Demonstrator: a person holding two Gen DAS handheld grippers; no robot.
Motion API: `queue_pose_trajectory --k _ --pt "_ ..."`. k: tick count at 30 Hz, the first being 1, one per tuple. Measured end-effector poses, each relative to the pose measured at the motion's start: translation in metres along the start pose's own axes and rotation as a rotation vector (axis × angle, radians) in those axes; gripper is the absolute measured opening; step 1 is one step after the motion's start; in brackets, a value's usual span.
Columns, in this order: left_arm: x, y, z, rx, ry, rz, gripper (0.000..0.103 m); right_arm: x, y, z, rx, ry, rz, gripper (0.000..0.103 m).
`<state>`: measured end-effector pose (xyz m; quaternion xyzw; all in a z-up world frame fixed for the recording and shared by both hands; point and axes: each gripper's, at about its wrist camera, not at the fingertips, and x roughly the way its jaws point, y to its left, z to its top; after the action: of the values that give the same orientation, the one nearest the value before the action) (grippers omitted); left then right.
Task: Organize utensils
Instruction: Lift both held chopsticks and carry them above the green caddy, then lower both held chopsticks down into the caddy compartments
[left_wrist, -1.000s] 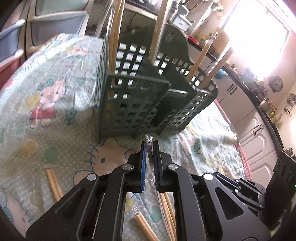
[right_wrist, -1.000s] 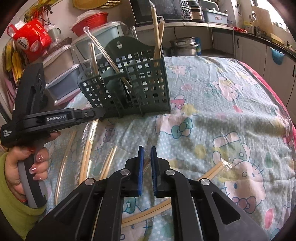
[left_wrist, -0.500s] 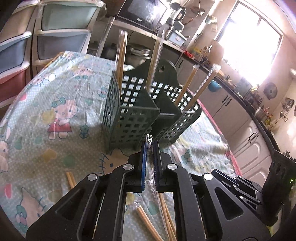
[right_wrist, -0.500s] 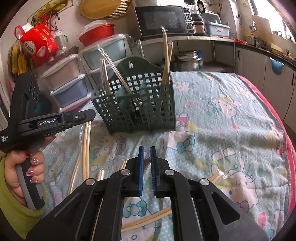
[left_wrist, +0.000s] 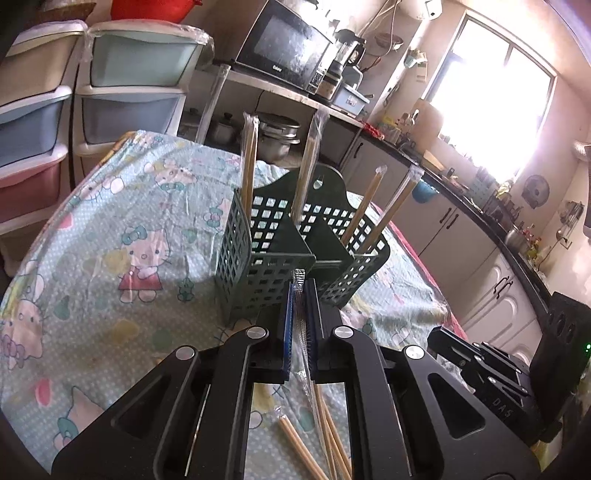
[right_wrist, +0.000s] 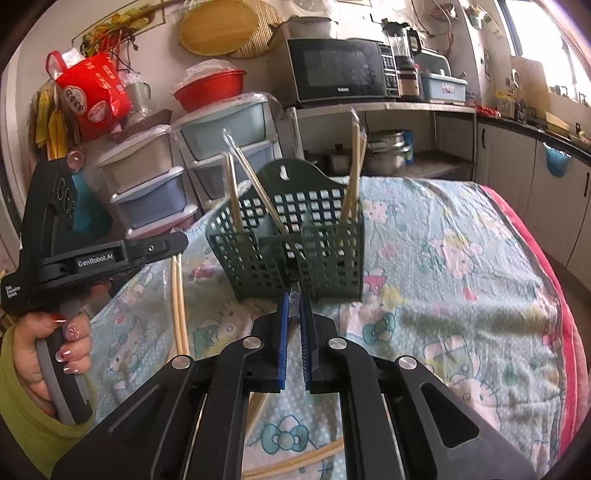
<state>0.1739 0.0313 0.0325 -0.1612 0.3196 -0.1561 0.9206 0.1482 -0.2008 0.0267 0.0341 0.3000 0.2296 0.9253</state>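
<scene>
Both tools (left_wrist: 300, 295) (right_wrist: 292, 306) clamping wrapped chopsticks (left_wrist: 301, 275) (right_wrist: 294, 290).

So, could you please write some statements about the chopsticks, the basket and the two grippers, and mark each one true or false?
1. The green basket stands upright on the cartoon-print cloth. True.
2. The basket holds no chopsticks. False: several wrapped pairs stand in its compartments.
3. The left gripper pinches the plastic wrapper end of a chopstick pair. True.
4. The right gripper has its fingers spread wide and empty. False: they are shut on a wrapped pair's end.
5. More chopsticks lie loose on the cloth. True.
</scene>
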Motion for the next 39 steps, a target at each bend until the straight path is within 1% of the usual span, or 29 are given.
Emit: queue_pose_trajectory --k 6,12,26,39 --pt "-0.009 -0.003 0.005 0.005 -0.026 -0.011 0.003 -0.006 0.007 0.014 -0.016 -0.042 0.010 0.006" --pt "-0.016 -0.013 0.015 0.031 -0.051 -0.031 0.003 -0.015 0.011 0.029 -0.030 -0.090 0.012 0.006" --pt "-0.030 -0.042 0.045 0.105 -0.125 -0.073 0.003 -0.037 0.021 0.064 -0.056 -0.210 0.018 0.005" --pt "-0.041 -0.068 0.075 0.176 -0.200 -0.090 0.003 -0.054 0.032 0.088 -0.093 -0.284 0.025 0.005"
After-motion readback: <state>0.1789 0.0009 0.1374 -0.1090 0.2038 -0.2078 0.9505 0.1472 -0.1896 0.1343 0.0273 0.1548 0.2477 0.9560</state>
